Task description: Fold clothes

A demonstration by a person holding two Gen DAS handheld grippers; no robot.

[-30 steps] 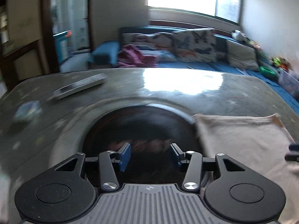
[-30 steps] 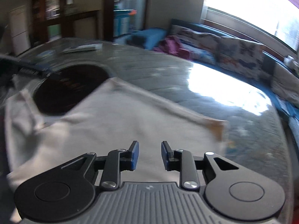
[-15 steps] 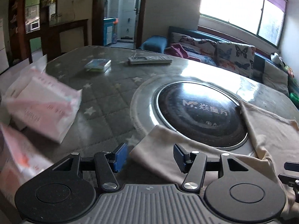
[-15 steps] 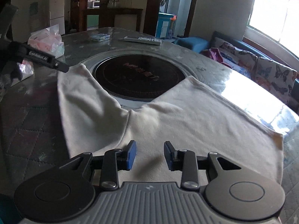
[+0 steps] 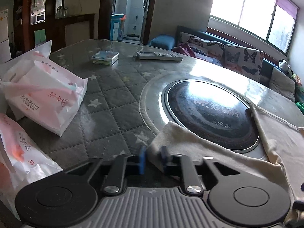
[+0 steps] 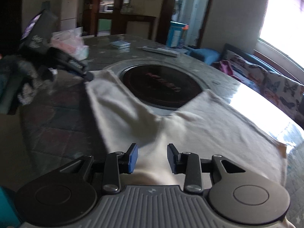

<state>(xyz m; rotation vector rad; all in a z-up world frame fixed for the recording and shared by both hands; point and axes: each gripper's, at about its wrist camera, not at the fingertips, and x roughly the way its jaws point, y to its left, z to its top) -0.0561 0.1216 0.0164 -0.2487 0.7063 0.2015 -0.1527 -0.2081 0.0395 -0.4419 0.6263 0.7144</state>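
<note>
- A cream garment lies spread over the near side of the table, one long strip of it running out to the left and its edge lapping the rim of the round black cooktop set into the tabletop.
- The left gripper has the tip of that strip between its blue pads, which are drawn in close on either side of the cloth; the pads are blurred, so I cannot tell whether they are pressing it or only just meeting it.
- From the other side, the left gripper shows as a dark arm at the far left corner of the garment.
- The right gripper hovers low over the middle of the garment, its jaws standing apart with bare cloth showing between them.
- To the left of the strip sit pink-and-white tissue packs on the quilted grey cover.
- Farther back on the table lie a small clear box and, just beside it, a remote control.
- Beyond the table, a sofa with butterfly cushions runs under the bright window.
</note>
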